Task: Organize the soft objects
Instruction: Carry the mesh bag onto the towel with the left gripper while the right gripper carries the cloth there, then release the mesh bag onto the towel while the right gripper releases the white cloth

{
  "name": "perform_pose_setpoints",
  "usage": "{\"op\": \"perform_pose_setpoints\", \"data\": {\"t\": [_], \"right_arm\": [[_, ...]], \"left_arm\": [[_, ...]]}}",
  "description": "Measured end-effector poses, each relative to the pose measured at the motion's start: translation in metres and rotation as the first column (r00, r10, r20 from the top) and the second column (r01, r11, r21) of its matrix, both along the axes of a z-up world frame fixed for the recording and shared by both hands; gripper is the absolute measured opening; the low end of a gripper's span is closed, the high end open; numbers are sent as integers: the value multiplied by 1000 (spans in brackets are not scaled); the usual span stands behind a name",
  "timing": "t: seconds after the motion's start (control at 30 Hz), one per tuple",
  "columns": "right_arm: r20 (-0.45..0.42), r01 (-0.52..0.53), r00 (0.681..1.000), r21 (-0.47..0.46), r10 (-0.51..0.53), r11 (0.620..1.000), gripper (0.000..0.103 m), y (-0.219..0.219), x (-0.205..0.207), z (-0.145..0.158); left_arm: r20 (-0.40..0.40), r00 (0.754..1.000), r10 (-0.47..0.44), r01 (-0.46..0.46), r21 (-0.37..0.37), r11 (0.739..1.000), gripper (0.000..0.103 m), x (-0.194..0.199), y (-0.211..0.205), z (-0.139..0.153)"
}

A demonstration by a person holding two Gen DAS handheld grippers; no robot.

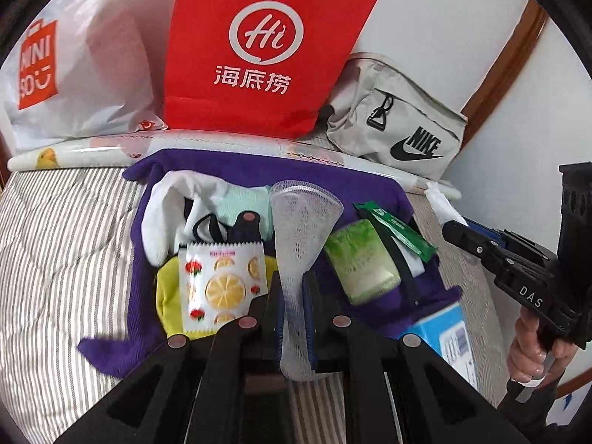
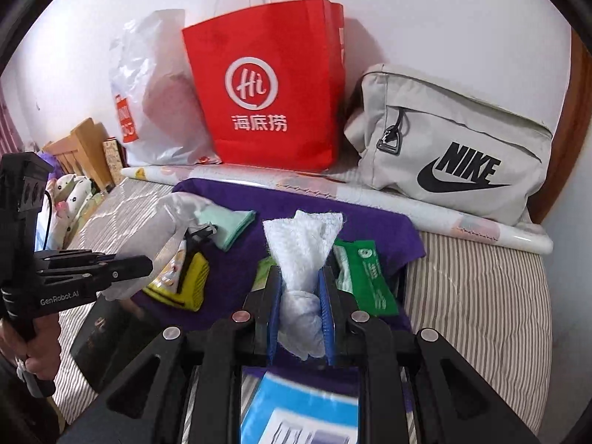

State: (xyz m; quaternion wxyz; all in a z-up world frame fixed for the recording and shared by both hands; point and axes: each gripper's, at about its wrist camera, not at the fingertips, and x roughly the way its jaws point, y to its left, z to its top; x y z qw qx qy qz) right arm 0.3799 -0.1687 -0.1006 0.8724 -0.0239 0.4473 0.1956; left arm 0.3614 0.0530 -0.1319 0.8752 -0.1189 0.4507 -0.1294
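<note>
Already my left gripper [image 1: 294, 318] pinches the mesh foam sleeve [image 1: 301, 222] mid-frame, my right gripper [image 2: 301, 318] clamps a white cloth [image 2: 301, 244]; socks [image 1: 166, 214] and packets on the purple towel [image 1: 259, 170] remain unsorted.

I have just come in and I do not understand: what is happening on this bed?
A person is sorting soft things on a purple cloth spread over the striped bed. The left gripper is shut on a white mesh sleeve. The right gripper is shut on a white fluffy cloth. Socks, packets and tissues lie on the purple cloth, and three bags stand against the wall.
</note>
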Motion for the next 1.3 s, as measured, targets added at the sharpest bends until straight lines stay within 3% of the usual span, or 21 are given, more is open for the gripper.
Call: {"op": "perform_pose_setpoints", "data": {"t": [0.47, 0.93, 1.07, 1.13, 1.3], "right_arm": [[-122, 21, 992, -25, -24, 999, 20, 5, 45, -39], [-166, -28, 986, -59, 17, 998, 21, 25, 56, -57], [-166, -21, 986, -61, 11, 998, 29, 25, 58, -58], [-159, -22, 987, -60, 12, 998, 48, 25, 58, -55], [-104, -37, 994, -71, 30, 997, 68, 28, 49, -41]], "left_arm": [[-75, 997, 6, -4, 36, 999, 10, 47, -10, -23], [-113, 994, -15, 19, 37, 999, 11, 64, -14, -36], [-122, 992, -28, 31, 17, 999, 22, 66, -14, -35], [-127, 991, -41, 43, 17, 999, 31, 66, -16, -33], [-79, 996, -38, 43, 65, 997, 64, 60, -20, -20]]}}
